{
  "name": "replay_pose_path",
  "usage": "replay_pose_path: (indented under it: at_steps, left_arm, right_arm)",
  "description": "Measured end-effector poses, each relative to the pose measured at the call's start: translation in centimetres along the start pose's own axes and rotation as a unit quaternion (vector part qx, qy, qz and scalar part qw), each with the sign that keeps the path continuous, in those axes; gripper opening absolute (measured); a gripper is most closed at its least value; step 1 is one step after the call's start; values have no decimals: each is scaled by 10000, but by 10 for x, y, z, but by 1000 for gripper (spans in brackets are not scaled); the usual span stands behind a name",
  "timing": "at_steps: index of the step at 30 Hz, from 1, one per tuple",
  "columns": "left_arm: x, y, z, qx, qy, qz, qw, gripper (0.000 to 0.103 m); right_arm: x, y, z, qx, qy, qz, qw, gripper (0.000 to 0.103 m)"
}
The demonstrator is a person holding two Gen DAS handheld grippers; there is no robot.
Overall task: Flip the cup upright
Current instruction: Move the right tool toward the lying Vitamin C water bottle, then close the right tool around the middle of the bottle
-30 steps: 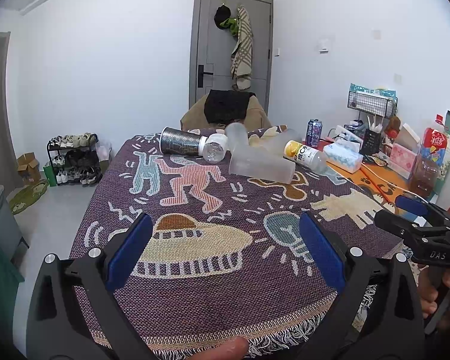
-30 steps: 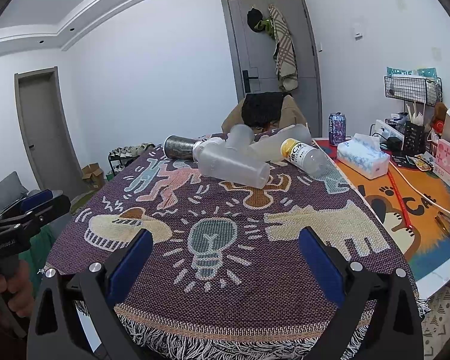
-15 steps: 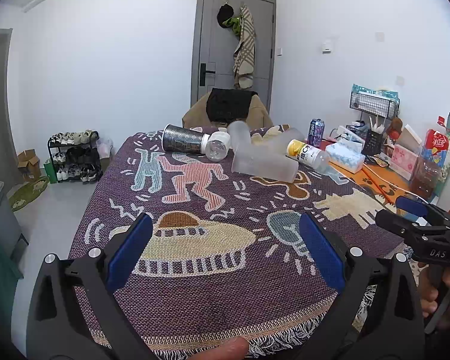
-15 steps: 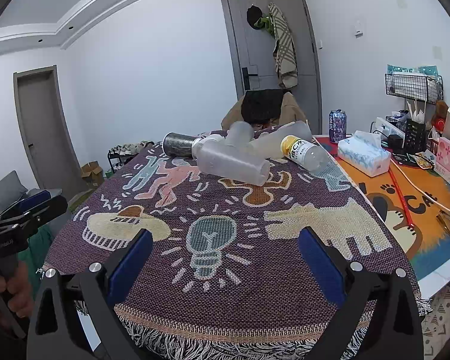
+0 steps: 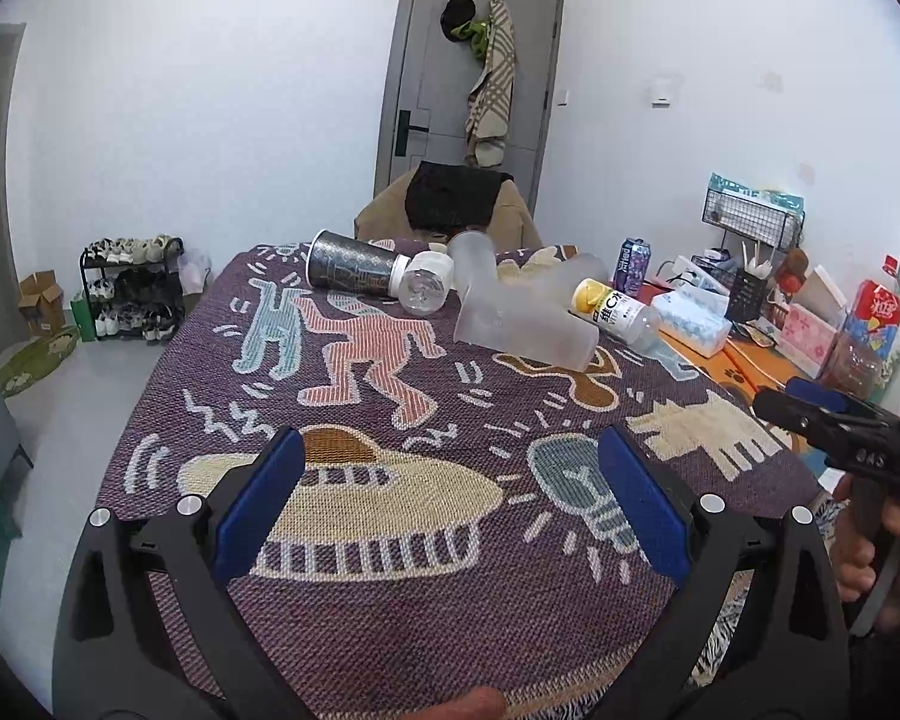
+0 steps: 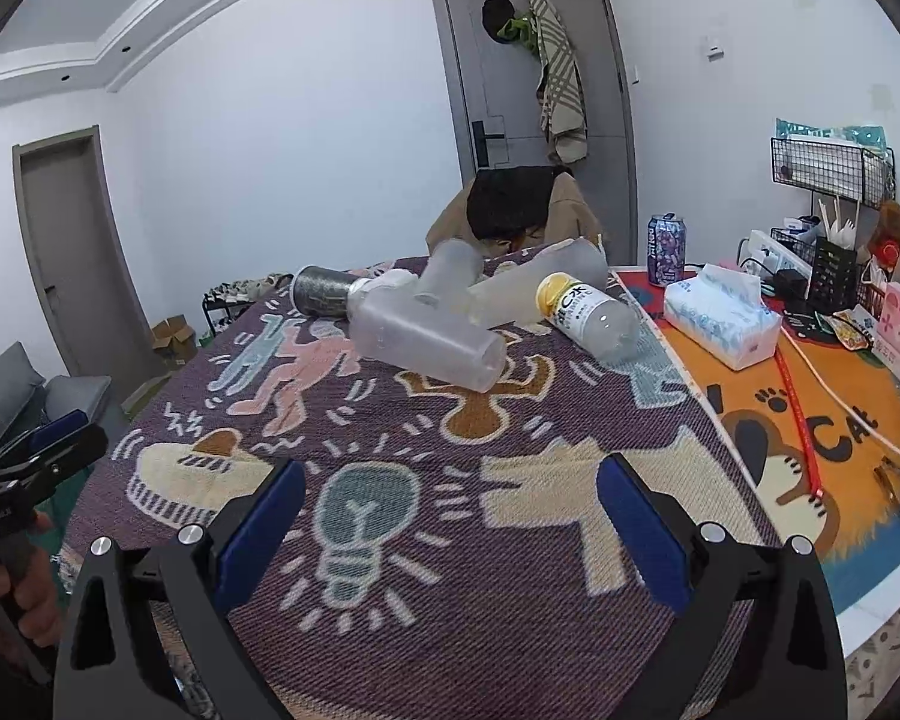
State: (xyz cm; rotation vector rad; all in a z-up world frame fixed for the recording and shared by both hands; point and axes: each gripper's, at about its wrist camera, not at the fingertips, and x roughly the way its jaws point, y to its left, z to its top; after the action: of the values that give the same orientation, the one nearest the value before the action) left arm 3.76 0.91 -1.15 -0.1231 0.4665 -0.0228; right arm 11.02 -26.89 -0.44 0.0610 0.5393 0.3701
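A frosted clear cup [image 5: 525,331] [image 6: 429,341] lies on its side at the far middle of the patterned tablecloth [image 5: 390,612] [image 6: 450,618]. Another frosted cup [image 5: 474,261] [image 6: 450,270] leans tilted just behind it, and a third frosted one [image 6: 540,282] lies to the right. A dark patterned cup [image 5: 351,267] [image 6: 318,297] lies on its side at the far left. My left gripper [image 5: 450,501] and right gripper [image 6: 450,519] both hover open over the near edge, far from the cups, with nothing between their fingers.
A clear jar with a white lid [image 5: 426,282] and a yellow-capped bottle [image 5: 615,309] [image 6: 588,315] lie among the cups. To the right are a tissue pack [image 6: 723,321], a drink can [image 6: 666,249], a wire rack [image 6: 831,171] and an orange mat [image 6: 810,420]. A chair [image 5: 450,204] stands behind the table.
Both grippers have edged slightly forward toward the cups, which look a little nearer. The cups and bottles have not moved, and both grippers stay open.
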Motion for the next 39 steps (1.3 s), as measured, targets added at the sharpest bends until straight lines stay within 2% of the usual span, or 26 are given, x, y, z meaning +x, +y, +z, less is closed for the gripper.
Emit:
replay_pose_path:
  at_steps: [13,23,32,39]
  left_arm:
    - [44,2,12,-347,59,-25,9994,97]
    - [73,15,24,-757,99,205,9969,97]
    - [91,32,27,-1041,210,488,9932,97]
    - [103,47,32,-1190,334,682,9900,97]
  right_arm:
    - [81,-62,60,-240,543,-465,9972,95]
    - [156,-85,100,-686,1125,-615,9894,95]
    - [233,-100,111,-1040,1738,-809,9759,95]
    - [278,-108,111,-1185,2000,-1031,9671,95]
